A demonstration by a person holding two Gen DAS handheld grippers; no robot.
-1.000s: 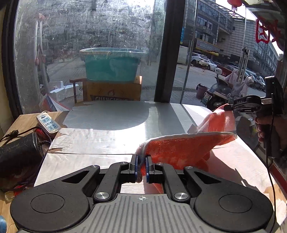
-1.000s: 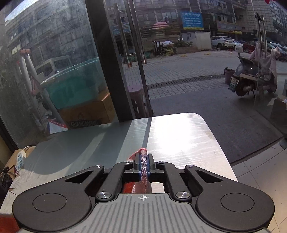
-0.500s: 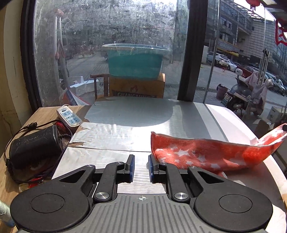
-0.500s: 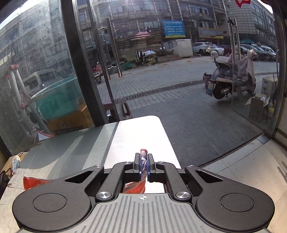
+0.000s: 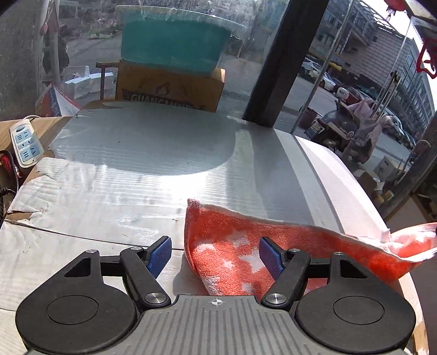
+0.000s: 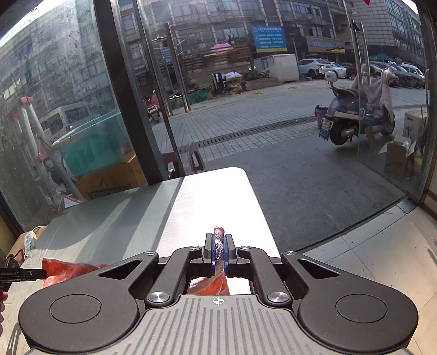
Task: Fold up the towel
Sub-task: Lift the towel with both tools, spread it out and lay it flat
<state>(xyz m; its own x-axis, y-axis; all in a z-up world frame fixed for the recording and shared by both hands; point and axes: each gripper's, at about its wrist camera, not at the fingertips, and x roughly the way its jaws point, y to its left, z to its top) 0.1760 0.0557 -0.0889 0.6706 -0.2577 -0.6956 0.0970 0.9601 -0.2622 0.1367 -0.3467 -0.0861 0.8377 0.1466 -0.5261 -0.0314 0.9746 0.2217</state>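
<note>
Towel (image 5: 240,245): soft, light, sags btwn grips; best taken at corners. L tongs (image 5: 215,252) spread apart, nothing held. R tongs (image 6: 218,252) clamped on towel edge.

You work at a silver, foil-covered tabletop (image 5: 142,153) that catches strong sunlight and a rounded shadow. Ahead of you stands a large, grimy glass window (image 5: 82,41) split by a black vertical frame post (image 5: 284,62). Beyond the glass sit a teal plastic tub (image 5: 174,46) atop a yellow cardboard box (image 5: 169,87), a paved grey street (image 6: 245,120), a parked blue-grey scooter (image 6: 352,120) and multi-storey buildings (image 6: 218,24). At your left lies a white power strip (image 5: 26,144). Pale floor tiles (image 6: 382,262) spread on the right.
</note>
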